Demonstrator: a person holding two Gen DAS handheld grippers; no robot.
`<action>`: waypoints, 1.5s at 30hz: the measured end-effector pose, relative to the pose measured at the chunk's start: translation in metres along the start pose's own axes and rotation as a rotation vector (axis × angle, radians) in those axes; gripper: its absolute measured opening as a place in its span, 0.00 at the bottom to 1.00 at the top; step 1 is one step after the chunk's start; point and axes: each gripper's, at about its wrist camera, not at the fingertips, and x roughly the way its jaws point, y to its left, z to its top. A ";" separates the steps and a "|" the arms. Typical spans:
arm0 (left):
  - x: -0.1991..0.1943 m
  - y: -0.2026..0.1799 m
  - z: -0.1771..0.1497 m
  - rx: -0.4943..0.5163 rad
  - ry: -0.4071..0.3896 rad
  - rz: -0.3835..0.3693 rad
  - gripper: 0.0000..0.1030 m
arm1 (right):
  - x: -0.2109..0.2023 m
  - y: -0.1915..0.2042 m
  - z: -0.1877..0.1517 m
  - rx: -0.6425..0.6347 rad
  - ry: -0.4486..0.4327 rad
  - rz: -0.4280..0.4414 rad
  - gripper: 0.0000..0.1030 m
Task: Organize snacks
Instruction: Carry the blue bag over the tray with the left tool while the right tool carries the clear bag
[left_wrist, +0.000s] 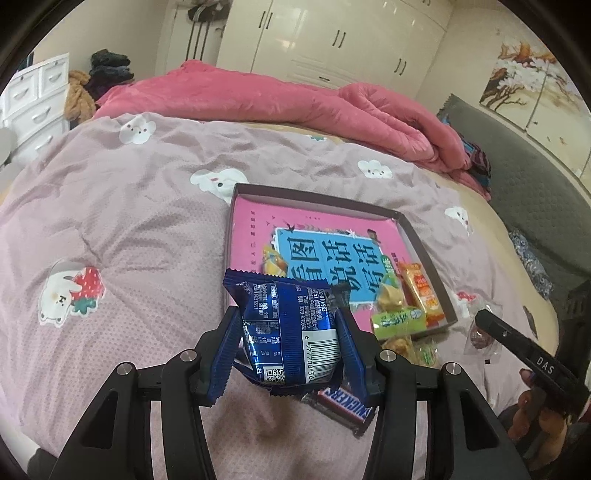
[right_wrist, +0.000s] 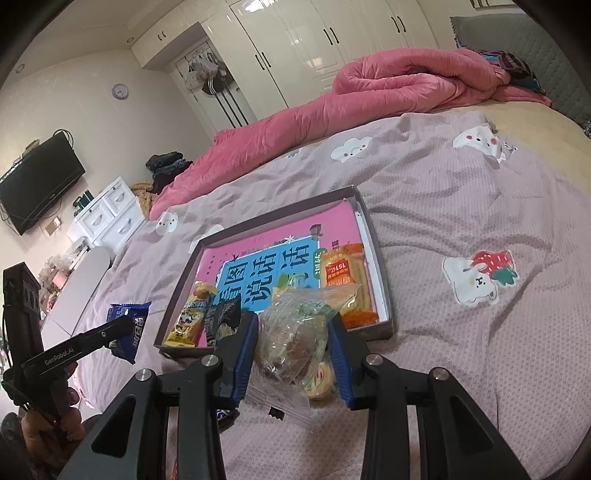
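Blue packet (left_wrist: 286, 325) upright, clamped in left gripper (left_wrist: 288, 347); right gripper (right_wrist: 291, 354) pinches clear bag (right_wrist: 295, 332).

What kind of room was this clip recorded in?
A home bedroom, most likely: the work surface is a bed with a mauve cartoon-print cover and a bunched pink quilt, beside glossy white built-in wardrobes.

Snickers bar (left_wrist: 345, 404) half hidden behind gripper
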 end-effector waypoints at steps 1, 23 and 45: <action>0.001 0.000 0.001 -0.005 -0.001 -0.002 0.52 | 0.000 0.000 0.001 0.001 -0.002 0.002 0.37; 0.042 -0.013 0.014 0.036 0.007 0.073 0.52 | 0.015 -0.008 0.022 0.004 -0.035 0.014 0.37; 0.085 -0.034 0.003 0.163 0.045 0.175 0.52 | 0.026 -0.011 0.031 0.003 -0.036 0.012 0.37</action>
